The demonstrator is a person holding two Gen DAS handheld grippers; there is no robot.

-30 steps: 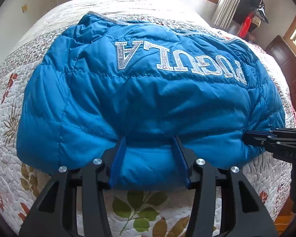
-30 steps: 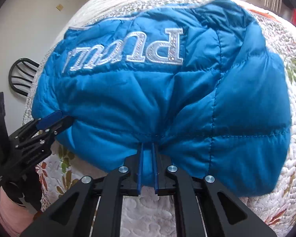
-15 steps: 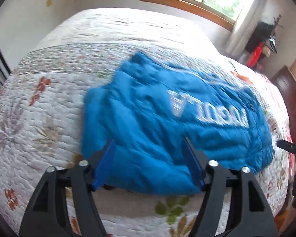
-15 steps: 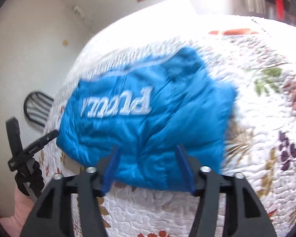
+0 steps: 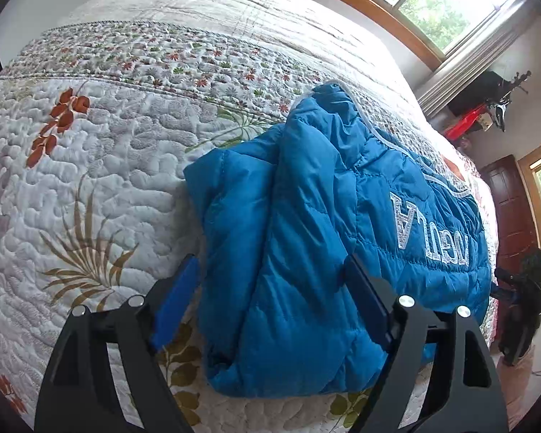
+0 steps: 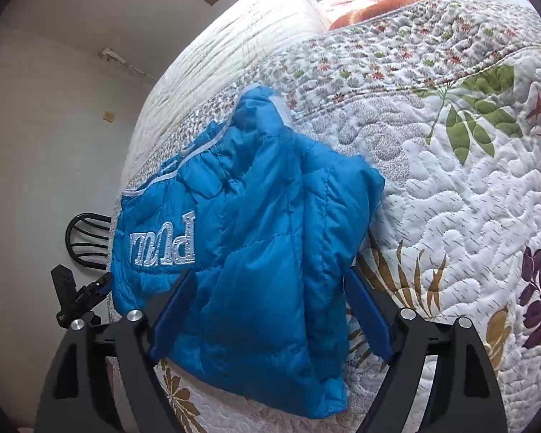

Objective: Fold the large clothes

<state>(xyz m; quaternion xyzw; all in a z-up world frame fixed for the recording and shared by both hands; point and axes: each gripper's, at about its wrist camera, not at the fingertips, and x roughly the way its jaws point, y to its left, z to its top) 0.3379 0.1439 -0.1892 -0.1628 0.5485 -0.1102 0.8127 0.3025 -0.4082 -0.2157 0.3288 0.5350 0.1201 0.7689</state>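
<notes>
Left wrist view shows your left gripper (image 5: 270, 299) and right gripper (image 6: 270, 303) just spread apart, empty, above the folded blue jacket (image 5: 306, 252) on the bed (image 5: 108, 144); grip each loose end next.

The scene was viewed by two fisheye cameras, each mounted just behind a gripper's fingers and aimed steeply down along them. From the left wrist, the folded blue jacket (image 5: 328, 252) was seen from close by at its left end, with the quilted bed (image 5: 90, 180) beyond and windows (image 5: 451, 0) behind. From the right wrist, its right end was seen from equally near. The jacket and quilt were shared by both views.
</notes>
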